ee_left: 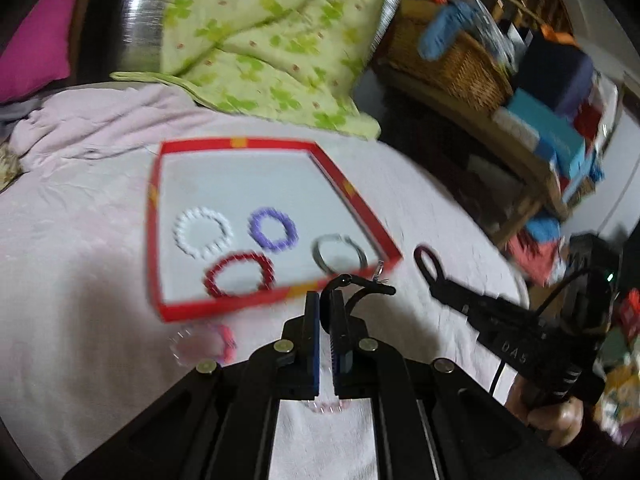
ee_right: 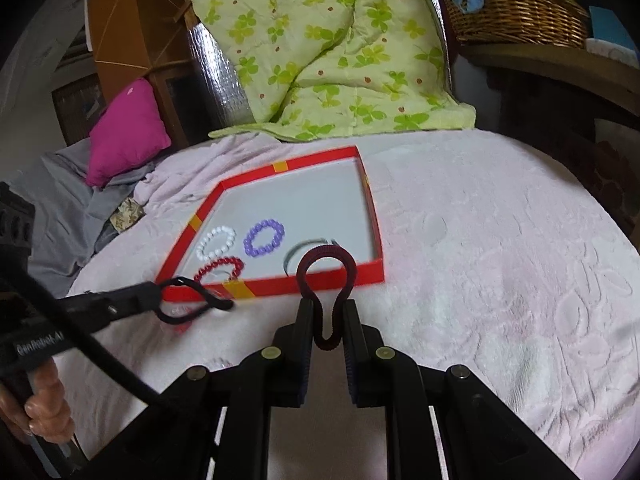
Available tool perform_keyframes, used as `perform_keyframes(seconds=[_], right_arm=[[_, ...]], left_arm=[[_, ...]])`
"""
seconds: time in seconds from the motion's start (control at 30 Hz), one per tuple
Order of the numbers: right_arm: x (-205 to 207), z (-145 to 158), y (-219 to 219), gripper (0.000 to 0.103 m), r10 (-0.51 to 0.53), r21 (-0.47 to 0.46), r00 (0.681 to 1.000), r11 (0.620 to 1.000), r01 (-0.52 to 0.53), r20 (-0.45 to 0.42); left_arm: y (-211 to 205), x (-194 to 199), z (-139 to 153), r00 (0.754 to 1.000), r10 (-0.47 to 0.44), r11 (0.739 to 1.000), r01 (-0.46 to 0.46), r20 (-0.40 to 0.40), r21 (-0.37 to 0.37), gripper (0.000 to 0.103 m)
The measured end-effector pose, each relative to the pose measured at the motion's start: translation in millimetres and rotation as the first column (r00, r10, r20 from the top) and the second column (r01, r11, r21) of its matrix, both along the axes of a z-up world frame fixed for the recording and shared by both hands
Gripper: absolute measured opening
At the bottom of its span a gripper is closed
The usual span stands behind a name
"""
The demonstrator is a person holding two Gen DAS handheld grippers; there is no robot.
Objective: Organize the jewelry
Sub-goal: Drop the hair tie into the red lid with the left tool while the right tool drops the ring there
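Observation:
A red-rimmed tray (ee_left: 276, 145) (ee_right: 372, 268) lies on the pink bedspread. In it are a white bead bracelet (ee_left: 203, 233) (ee_right: 216, 243), a purple one (ee_left: 273, 229) (ee_right: 265, 237), a red one (ee_left: 239, 274) (ee_right: 219, 267) and a silver bangle (ee_left: 340, 253) (ee_right: 298, 252). My left gripper (ee_left: 325, 300) (ee_right: 158, 296) is shut on a black bracelet (ee_left: 362, 286) (ee_right: 188, 300) just before the tray's near rim. My right gripper (ee_right: 328, 312) (ee_left: 434, 280) is shut on a dark maroon bracelet (ee_right: 326, 272) (ee_left: 425, 258), held up near the tray's near right corner.
A pale pink bracelet (ee_left: 202, 344) lies on the bedspread left of my left gripper, and another (ee_left: 326, 406) shows under it. A green floral quilt (ee_right: 340, 48) and a magenta pillow (ee_right: 128, 128) lie behind the tray. A wicker basket (ee_right: 516, 8) stands at the back right.

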State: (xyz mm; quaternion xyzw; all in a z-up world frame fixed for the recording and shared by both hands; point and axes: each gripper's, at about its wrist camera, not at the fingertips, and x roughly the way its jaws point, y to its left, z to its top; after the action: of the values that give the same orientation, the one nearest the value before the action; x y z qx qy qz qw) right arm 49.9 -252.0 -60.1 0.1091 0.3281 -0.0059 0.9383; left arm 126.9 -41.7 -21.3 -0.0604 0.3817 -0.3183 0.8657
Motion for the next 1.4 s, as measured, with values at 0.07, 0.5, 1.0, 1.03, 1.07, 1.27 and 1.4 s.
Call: perform_keyframes(seconds=[0.07, 0.5, 1.0, 1.03, 1.07, 1.27, 1.4], right_arm=[[14, 6, 0, 0.016, 0.017, 0.065, 1.0, 0.998, -0.017, -0.002], [164, -5, -2, 0.016, 0.056, 0.222, 0.98, 0.975, -0.013, -0.19], [205, -44, 8, 0.022, 0.026, 0.113, 0.947, 0.994, 0.011, -0.321], [204, -43, 6, 0.023, 0.021, 0.117, 0.949, 0.993, 0.017, -0.316], [201, -41, 5, 0.023, 0.02, 0.122, 0.952, 0.992, 0.018, -0.305], [171, -17, -10, 0.024, -0.032, 0.182, 0.983, 0.981, 0.066, -0.18], [128, 4, -21, 0.024, -0.063, 0.223, 0.993, 0.971, 0.084, -0.098]], left_arm=[[6, 11, 11, 0.998, 0.05, 0.999, -0.05, 0.026, 0.002, 0.004], [-34, 162, 2, 0.984, 0.174, 0.951, -0.157, -0.044, 0.267, 0.004], [-48, 189, -31, 0.979, 0.176, 0.926, -0.13, -0.102, 0.353, 0.007], [-44, 183, -26, 0.982, 0.172, 0.929, -0.136, -0.078, 0.345, 0.017], [-38, 175, -20, 0.983, 0.178, 0.931, -0.152, -0.049, 0.332, 0.024], [2, 102, 13, 0.958, 0.271, 0.925, -0.285, 0.088, 0.251, 0.055], [22, 46, 14, 0.938, 0.322, 0.904, -0.346, 0.133, 0.253, 0.055]])
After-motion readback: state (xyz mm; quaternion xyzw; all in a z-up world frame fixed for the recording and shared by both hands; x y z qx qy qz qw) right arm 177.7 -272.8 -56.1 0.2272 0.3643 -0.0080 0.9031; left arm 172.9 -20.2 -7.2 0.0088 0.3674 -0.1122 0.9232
